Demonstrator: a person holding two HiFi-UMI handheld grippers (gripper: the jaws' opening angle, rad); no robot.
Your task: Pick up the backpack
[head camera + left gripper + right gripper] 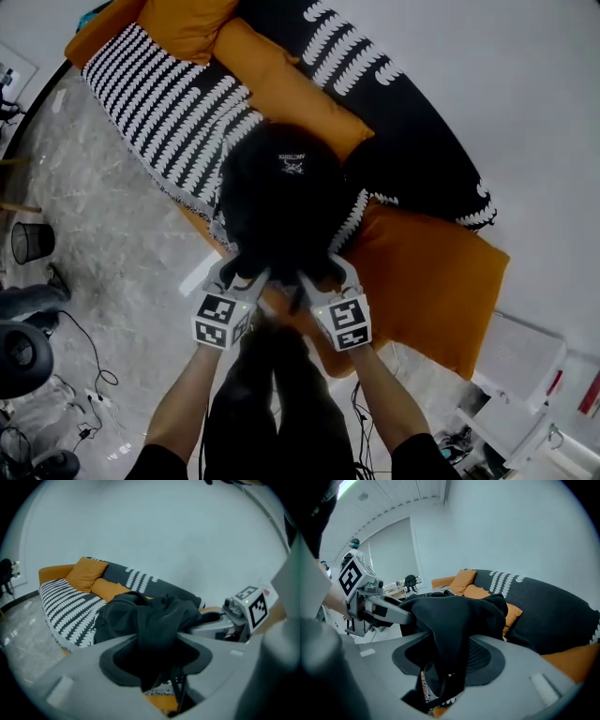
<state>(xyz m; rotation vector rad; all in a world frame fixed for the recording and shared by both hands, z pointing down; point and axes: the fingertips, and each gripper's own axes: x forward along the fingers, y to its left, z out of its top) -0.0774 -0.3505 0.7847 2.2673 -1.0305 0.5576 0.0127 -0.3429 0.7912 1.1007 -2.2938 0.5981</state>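
A black backpack (pixel 281 197) sits on the front edge of an orange sofa (pixel 427 281), on a black-and-white patterned throw (pixel 169 112). My left gripper (pixel 242 270) and right gripper (pixel 323 274) meet its near lower edge side by side. In the left gripper view, bunched black backpack fabric (pixel 150 616) fills the gap between the jaws of the left gripper (pixel 154 656), with a strap hanging below. The right gripper view shows the right gripper (pixel 447 660) clamped the same way on a fold of the backpack (pixel 450 616). The backpack's underside is hidden.
Orange cushions (pixel 286 89) lie behind the backpack. A marbled floor on the left holds a mesh wastebasket (pixel 31 242) and cables (pixel 89 375). White boxes (pixel 525 356) stand at the lower right. A person (pixel 352 557) stands far off in the right gripper view.
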